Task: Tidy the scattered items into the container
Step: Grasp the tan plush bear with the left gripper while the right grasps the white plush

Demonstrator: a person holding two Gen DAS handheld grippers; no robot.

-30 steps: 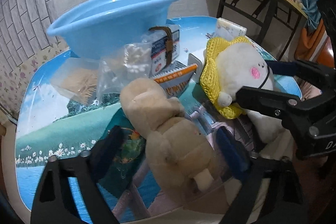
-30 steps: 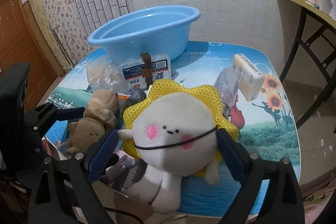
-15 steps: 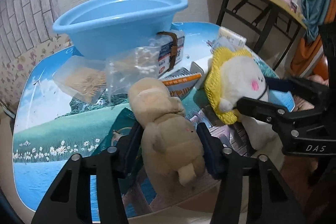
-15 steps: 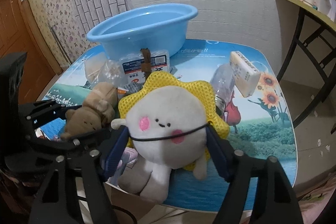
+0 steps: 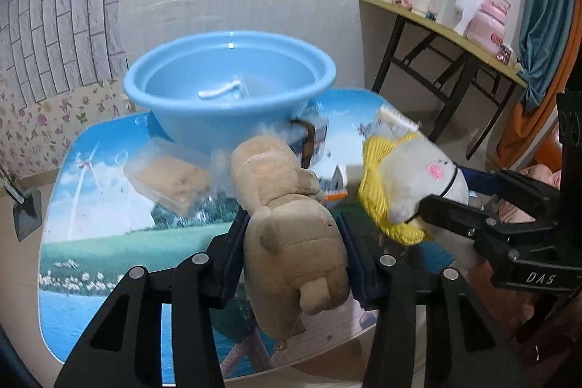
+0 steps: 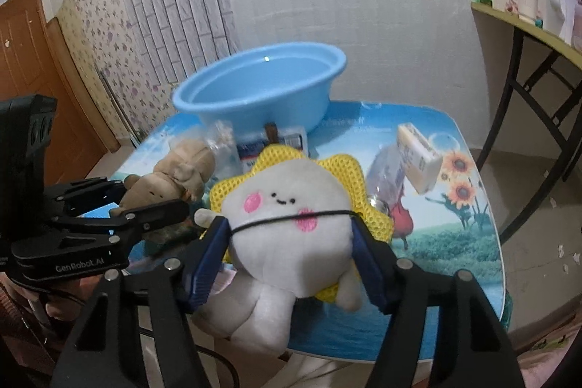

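1. the blue basin (image 5: pixel 229 90) stands open-topped at the far side of the worktop (image 5: pixel 98 206); nothing hangs over its mouth.
2. between the near edge and the basin lie a clear box (image 5: pixel 171 180), a strapped packet (image 5: pixel 309 140) and a small carton (image 6: pixel 418 162), crowding the low path.
3. the left of the worktop is bare.
4. a wall stands close behind the basin.

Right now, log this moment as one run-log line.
left gripper: closing on tan plush bear | right gripper: closing on white yellow-frilled plush | light-blue plastic basin: behind
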